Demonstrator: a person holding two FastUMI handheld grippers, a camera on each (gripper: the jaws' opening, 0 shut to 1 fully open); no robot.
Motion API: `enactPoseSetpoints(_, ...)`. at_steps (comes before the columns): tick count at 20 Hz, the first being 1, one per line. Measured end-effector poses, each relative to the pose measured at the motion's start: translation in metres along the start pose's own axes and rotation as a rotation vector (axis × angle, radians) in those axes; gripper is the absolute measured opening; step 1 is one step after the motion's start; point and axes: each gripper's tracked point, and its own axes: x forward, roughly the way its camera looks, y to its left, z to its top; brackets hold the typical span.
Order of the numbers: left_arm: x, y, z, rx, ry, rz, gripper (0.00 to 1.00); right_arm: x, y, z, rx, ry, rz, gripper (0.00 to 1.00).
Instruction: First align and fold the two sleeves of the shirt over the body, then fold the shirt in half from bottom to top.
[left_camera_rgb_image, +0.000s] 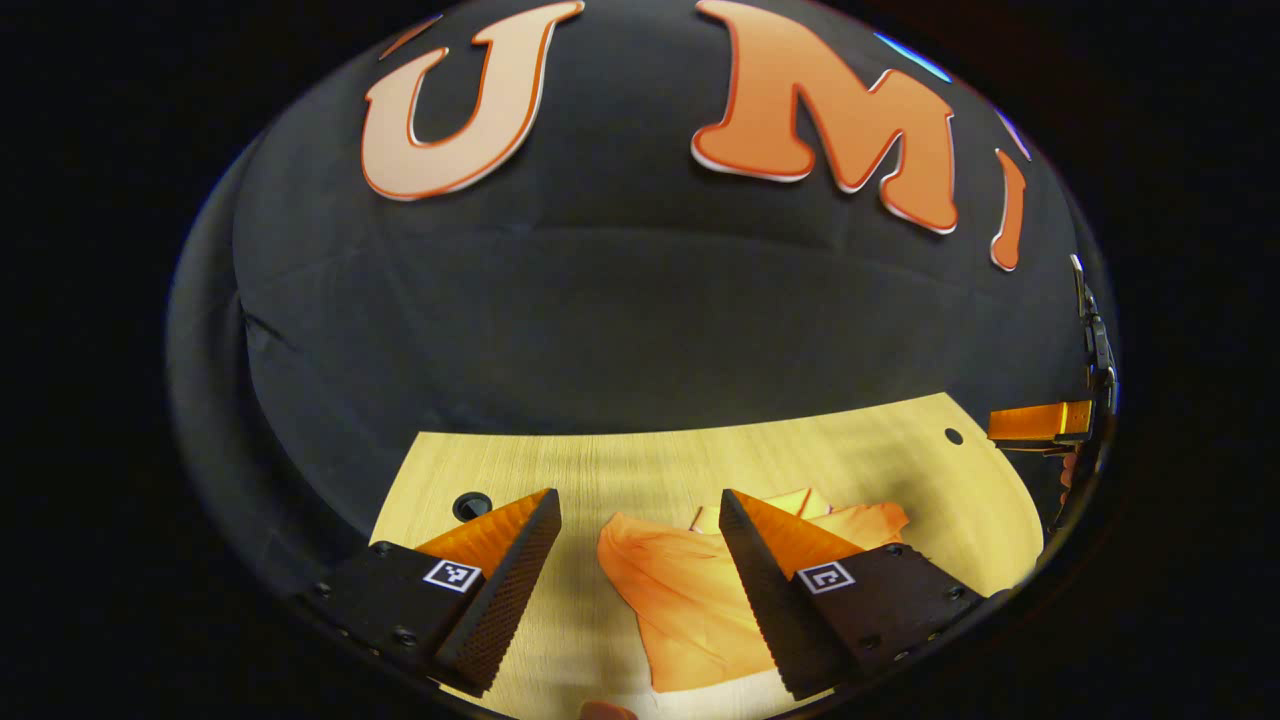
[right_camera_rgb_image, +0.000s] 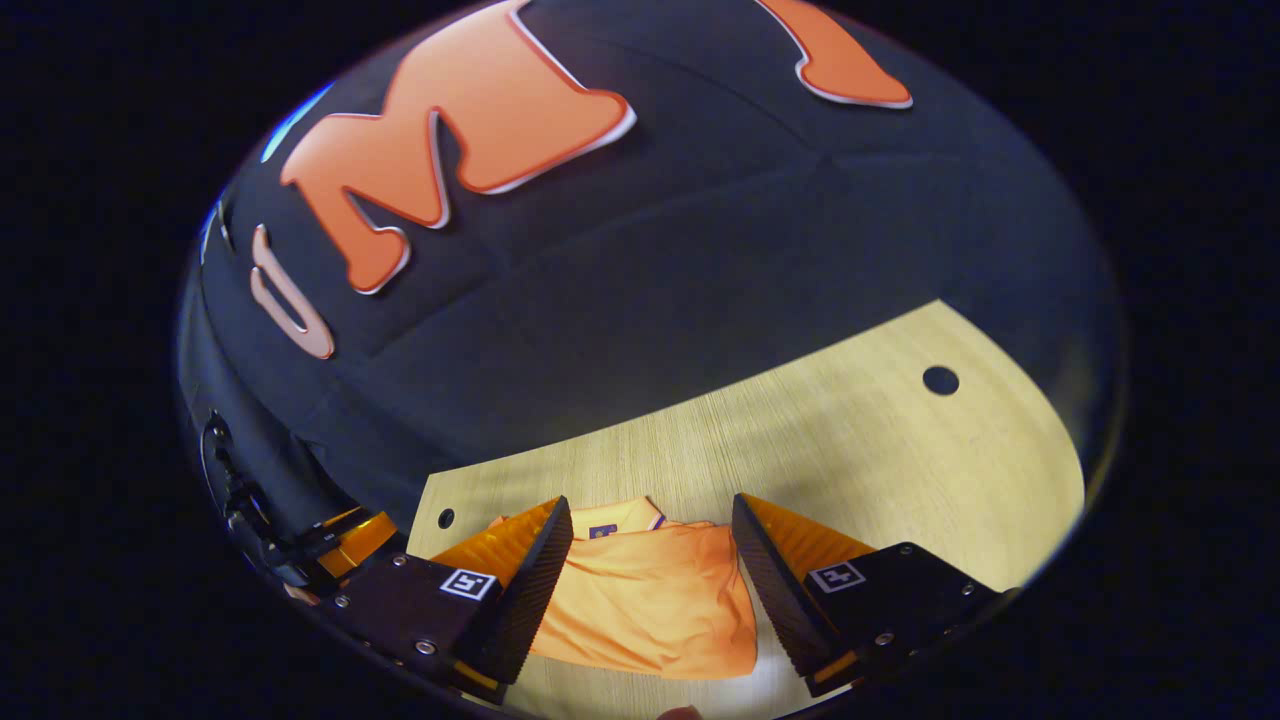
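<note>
I hold both grippers, left (left_camera_rgb_image: 640, 560) and right (right_camera_rgb_image: 650, 565), spread wide, gripping nothing, above the orange shirt (right_camera_rgb_image: 650, 600) lying compact on the wooden table (right_camera_rgb_image: 900, 450) just ahead. Any fold needs matched edges.

A pale wooden table (right_camera_rgb_image: 860, 440) stands against black cloth wall (right_camera_rgb_image: 700, 250).
</note>
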Motion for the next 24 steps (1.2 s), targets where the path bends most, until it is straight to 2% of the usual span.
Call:
enactPoseSetpoints(3, -0.054, -0.018, 0.013, 0.015, -0.087, -0.006, 0.98, -0.043, 0.018, 0.008, -0.090, -0.095, 0.012, 0.98)
enactPoseSetpoints(7, -0.122, -0.040, 0.019, -0.031, -0.173, -0.031, 0.98, -0.101, 0.027, 0.014, -0.193, -0.224, 0.007, 0.98)
enactPoseSetpoints(12, -0.192, -0.054, 0.011, -0.016, -0.265, 0.011, 0.98, -0.159, 0.042, -0.001, -0.261, -0.318, 0.033, 0.98)
enactPoseSetpoints(15, -0.234, -0.065, 0.009, 0.001, -0.351, 0.035, 0.98, -0.197, 0.048, -0.008, -0.285, -0.392, 0.080, 0.98)
enactPoseSetpoints(18, -0.268, -0.086, 0.002, 0.004, -0.420, 0.039, 0.98, -0.232, 0.064, -0.017, -0.327, -0.477, 0.115, 0.98)
enactPoseSetpoints(21, -0.294, -0.103, -0.012, 0.010, -0.468, 0.041, 0.97, -0.250, 0.071, -0.036, -0.349, -0.503, 0.144, 0.98)
enactPoseSetpoints(24, -0.303, -0.108, -0.044, 0.033, -0.425, 0.077, 0.97, -0.265, 0.076, -0.055, -0.366, -0.512, 0.165, 0.98)
